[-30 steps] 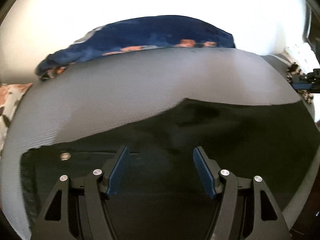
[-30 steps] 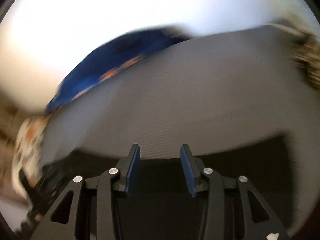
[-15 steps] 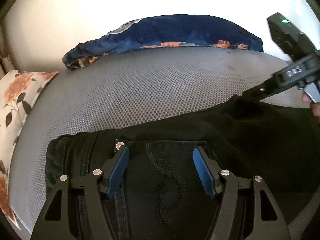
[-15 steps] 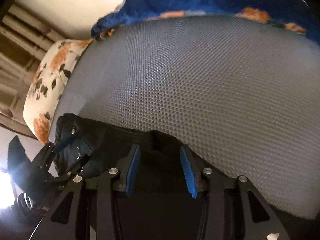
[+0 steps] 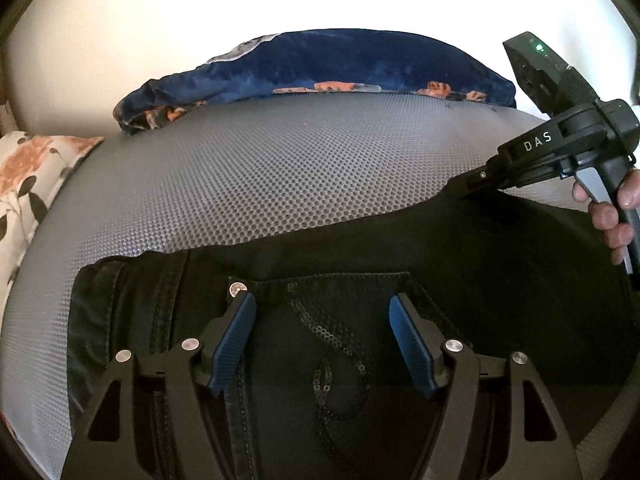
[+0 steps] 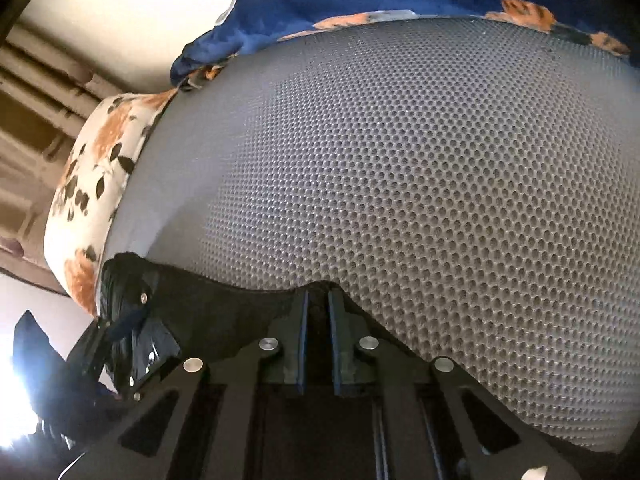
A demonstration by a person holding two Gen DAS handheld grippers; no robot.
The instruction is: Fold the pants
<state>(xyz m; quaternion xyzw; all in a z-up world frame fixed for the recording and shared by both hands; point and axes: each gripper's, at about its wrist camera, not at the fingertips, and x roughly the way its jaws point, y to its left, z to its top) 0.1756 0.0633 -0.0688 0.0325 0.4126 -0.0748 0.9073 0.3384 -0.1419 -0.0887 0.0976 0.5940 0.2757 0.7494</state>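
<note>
Right wrist view: our right gripper (image 6: 317,312) has its fingers pinched on the far edge of the black denim pants (image 5: 400,264), lying on the grey mesh bed (image 5: 280,184). Left gripper (image 5: 322,340) hovers wide over the sequined pocket (image 5: 336,320). Next we'd probably grab the waistband and fold.

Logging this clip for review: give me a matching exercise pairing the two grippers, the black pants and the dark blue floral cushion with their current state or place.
Column one:
1. left gripper
2. right gripper
3. black pants with sequinned back pocket
4. dark blue floral cushion

Column two:
A. at the far edge of the grey mesh surface
B. pinching a fabric edge
C. open, above the pocket
D. lying flat on the mesh

Pairs: 1-C, 2-B, 3-D, 4-A
</note>
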